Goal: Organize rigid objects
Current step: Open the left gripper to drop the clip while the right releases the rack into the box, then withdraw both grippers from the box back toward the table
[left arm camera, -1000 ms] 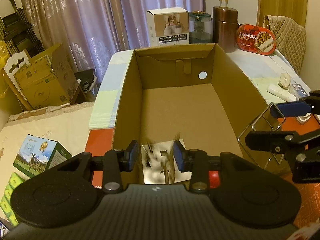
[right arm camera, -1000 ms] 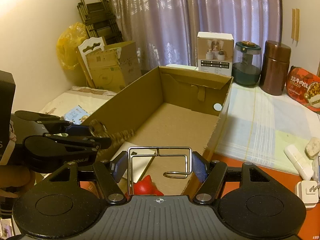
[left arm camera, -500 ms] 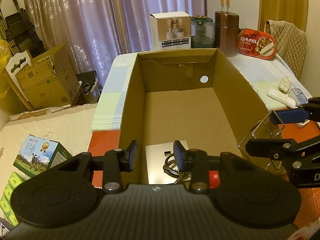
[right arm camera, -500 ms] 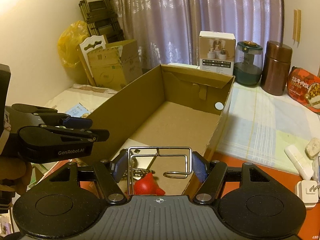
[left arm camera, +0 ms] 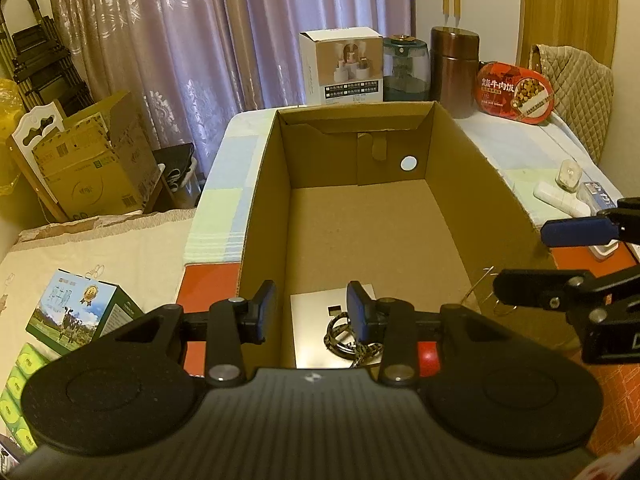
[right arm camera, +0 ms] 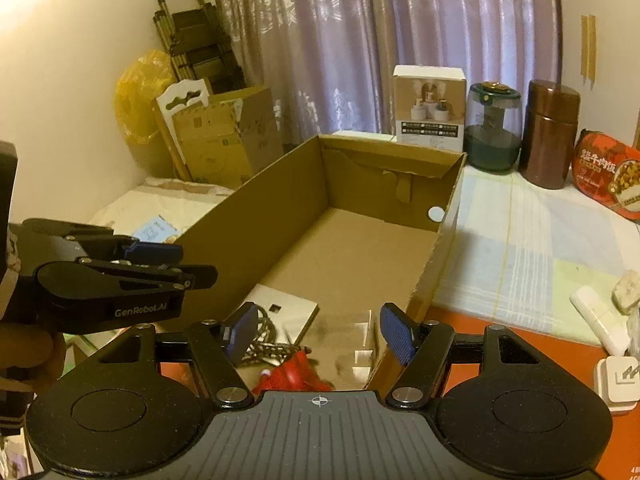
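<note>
An open cardboard box (left arm camera: 360, 220) stands on the table ahead of both grippers. At its near end lie a silver plate (left arm camera: 316, 320), a braided cord (left arm camera: 352, 340) and a red toy (right arm camera: 292, 376). My left gripper (left arm camera: 311, 312) hovers over that end, its jaws apart with nothing between them. My right gripper (right arm camera: 318, 334) is over the box's near right corner, open and empty. A thin wire frame (right arm camera: 364, 336) shows only as a shiny blur just below it, against the box's right wall.
Right of the box on the table lie a white remote (right arm camera: 596, 320) and a white charger (right arm camera: 618, 380). Behind the box stand a white carton (right arm camera: 430, 104), a green jar (right arm camera: 494, 128), a brown canister (right arm camera: 552, 132) and a red tin (right arm camera: 608, 176). Cartons crowd the floor (left arm camera: 80, 316) at left.
The wire frame held in the right gripper has left its jaws and is blurred below them. The cord, blurred between the left jaws a second ago, now lies on the plate.
</note>
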